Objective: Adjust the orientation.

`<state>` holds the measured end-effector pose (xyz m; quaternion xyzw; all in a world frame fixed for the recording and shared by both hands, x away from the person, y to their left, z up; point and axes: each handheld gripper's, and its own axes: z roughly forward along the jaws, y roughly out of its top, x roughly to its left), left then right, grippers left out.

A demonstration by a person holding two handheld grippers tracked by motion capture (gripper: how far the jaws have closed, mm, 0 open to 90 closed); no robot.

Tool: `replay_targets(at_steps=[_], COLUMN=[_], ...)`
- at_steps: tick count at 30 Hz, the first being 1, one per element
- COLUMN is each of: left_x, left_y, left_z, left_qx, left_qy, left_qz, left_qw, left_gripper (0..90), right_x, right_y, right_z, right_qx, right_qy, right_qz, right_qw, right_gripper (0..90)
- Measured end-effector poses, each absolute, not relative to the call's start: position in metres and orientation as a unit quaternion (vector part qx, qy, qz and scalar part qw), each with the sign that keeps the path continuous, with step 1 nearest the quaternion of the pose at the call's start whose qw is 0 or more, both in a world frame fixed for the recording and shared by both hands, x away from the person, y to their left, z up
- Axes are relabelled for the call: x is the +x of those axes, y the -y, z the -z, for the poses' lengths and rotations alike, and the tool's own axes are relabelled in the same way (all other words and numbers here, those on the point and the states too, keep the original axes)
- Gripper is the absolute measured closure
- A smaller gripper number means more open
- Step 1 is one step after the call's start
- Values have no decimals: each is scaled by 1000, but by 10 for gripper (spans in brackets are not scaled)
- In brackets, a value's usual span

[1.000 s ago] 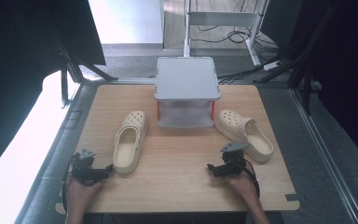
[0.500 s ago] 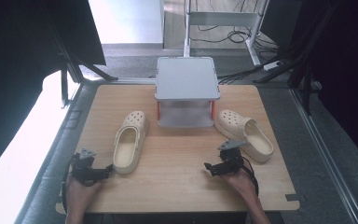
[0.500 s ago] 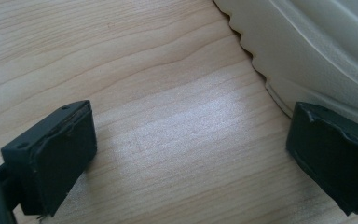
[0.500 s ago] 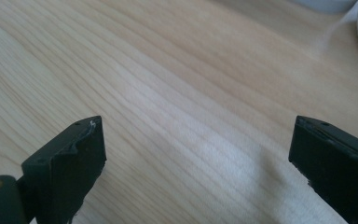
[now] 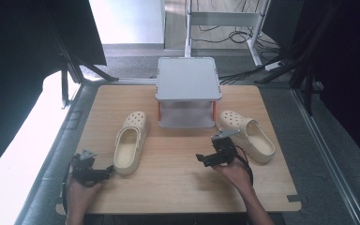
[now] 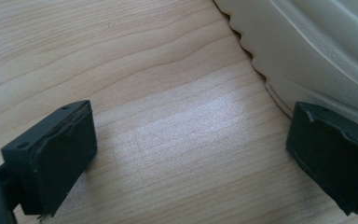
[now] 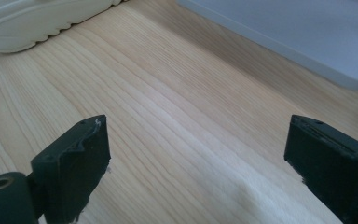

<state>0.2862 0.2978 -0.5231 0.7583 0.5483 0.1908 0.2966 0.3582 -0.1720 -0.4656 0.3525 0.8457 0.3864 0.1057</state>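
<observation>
Taking the grey two-tier rack [image 5: 188,92] at the far middle of the desk [image 5: 178,183] as the landmark: over the last second the right tongs [image 5: 206,158] have come away from the desk's near edge and risen, moving in toward the rack's front. They now hang over bare wood just in front of its lower shelf, beside the right clog [image 5: 246,135], which lies to the rack's right front with its toe toward the rack. Their jaws have just been closing a little, yet stand wide apart in the right gripper view with nothing between them, only wood grain, a pale shoe sole at the top left and the rack's grey shelf at the top right.

The left tongs [image 5: 104,171] have kept their place, well in front of the rack and to its left, just beside the heel of the left clog [image 5: 131,142]. They too are spread and pinch nothing; in the left gripper view the clog's ribbed sole edge [image 6: 307,51] runs close by one jaw.

My reading is that the work is only starting: both clogs lie on the desk, neither gripped, and the right hand looks to be setting up an approach to one of them, with the rack shelves the likely goal

No brand, label or readable writing can be made out on the clogs, the rack or the desk
</observation>
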Motion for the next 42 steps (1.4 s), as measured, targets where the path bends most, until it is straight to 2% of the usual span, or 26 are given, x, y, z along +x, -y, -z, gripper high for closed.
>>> replay_targets(at_steps=[19,33,42], left_x=[286,280,279], left_y=[-298,-309,-310], left_z=[523,523,523], left_qx=[759,755,756], left_qy=[-548,-552,-551], left_qz=[-190,-192,-192], left_qw=[297,296,296], left_gripper=[13,13,13], right_x=[383,398,406], right_y=[94,25,-14], right_z=[448,454,454], right_qx=[302,289,293], right_qy=[-863,-872,-871], right_qz=[-396,-393,-393], right_qw=[82,39,35], right_gripper=[106,133,137])
